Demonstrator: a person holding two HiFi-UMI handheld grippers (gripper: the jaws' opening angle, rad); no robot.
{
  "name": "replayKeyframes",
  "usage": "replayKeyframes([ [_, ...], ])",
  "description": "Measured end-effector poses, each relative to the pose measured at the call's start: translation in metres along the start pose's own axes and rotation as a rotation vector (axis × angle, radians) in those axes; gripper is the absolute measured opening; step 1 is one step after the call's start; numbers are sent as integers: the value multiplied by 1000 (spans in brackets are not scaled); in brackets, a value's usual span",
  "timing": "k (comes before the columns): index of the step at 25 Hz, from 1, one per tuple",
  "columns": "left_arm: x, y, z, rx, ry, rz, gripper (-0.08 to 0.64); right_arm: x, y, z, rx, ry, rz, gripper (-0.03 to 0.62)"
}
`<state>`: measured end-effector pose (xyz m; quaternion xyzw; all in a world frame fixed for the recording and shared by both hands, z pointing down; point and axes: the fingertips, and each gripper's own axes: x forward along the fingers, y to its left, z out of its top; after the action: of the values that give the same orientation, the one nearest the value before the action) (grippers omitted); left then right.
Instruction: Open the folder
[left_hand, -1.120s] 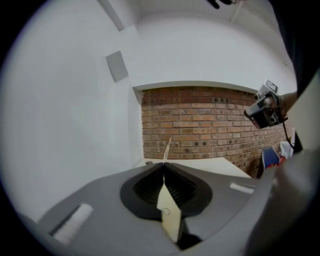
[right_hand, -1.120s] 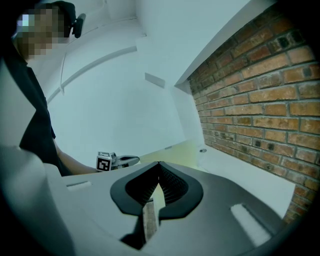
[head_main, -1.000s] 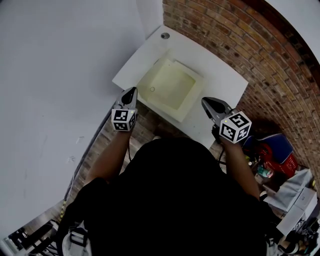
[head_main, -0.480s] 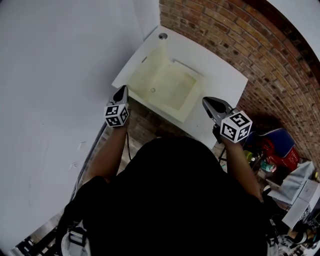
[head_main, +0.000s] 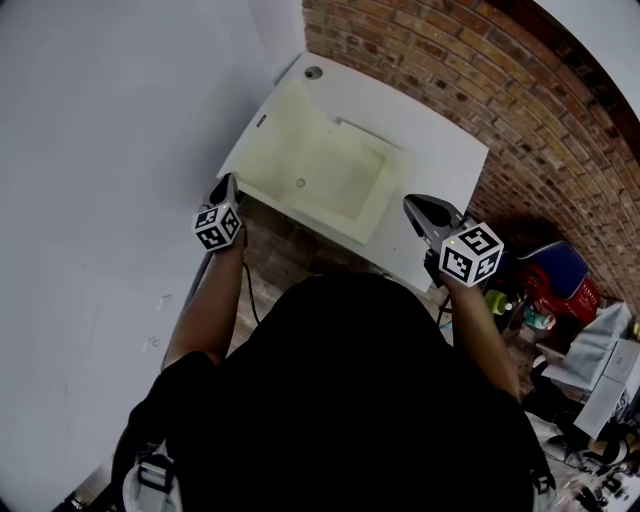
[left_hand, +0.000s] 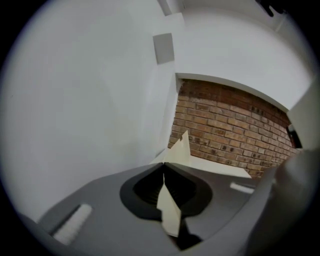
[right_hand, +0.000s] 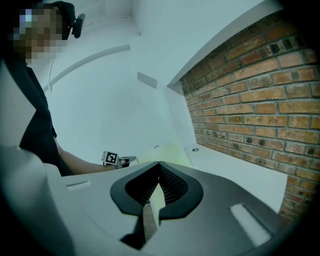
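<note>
Head view: pale yellow folder (head_main: 330, 170) lies on the white tabletop (head_main: 440, 150), which sits in the corner between a white wall (head_main: 100, 120) and a brick wall (head_main: 520, 90). The folder is open, with its front cover swung out to the left and reaching the tabletop's left edge, inner faces up. Whether the cover lies flat or is lifted cannot be told from above. Left tool (head_main: 229, 183) sits at the near left corner of that cover. In the left gripper view its jaws are together on a thin pale sheet, the cover's edge, which runs on past the tips to a raised point. Right tool (head_main: 409, 203) sits at the folder's near right edge, well apart from the left one. In the right gripper view its jaws are likewise closed on a thin pale sheet edge that matches the folder. A small round grey item (head_main: 314, 72) rests on the tabletop's far corner, clear of the folder. Blue and red clutter (head_main: 550, 280) lies on the floor at the right.
</note>
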<state>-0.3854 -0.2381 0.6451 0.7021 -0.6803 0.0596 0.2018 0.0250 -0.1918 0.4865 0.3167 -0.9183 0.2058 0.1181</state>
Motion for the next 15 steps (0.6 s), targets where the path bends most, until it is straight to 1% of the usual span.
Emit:
replayKeyframes([
  [6,11,26,-9,-7,26,29,8,-4,-2,-5,17,2,-33,2],
  [11,22,47,-18,-43,54,51,8,-7,-2,-9,26,6,-58,2],
  [15,34,67,-29,-79,93,65,9,-8,-4,-10,36,-1,-69,2],
])
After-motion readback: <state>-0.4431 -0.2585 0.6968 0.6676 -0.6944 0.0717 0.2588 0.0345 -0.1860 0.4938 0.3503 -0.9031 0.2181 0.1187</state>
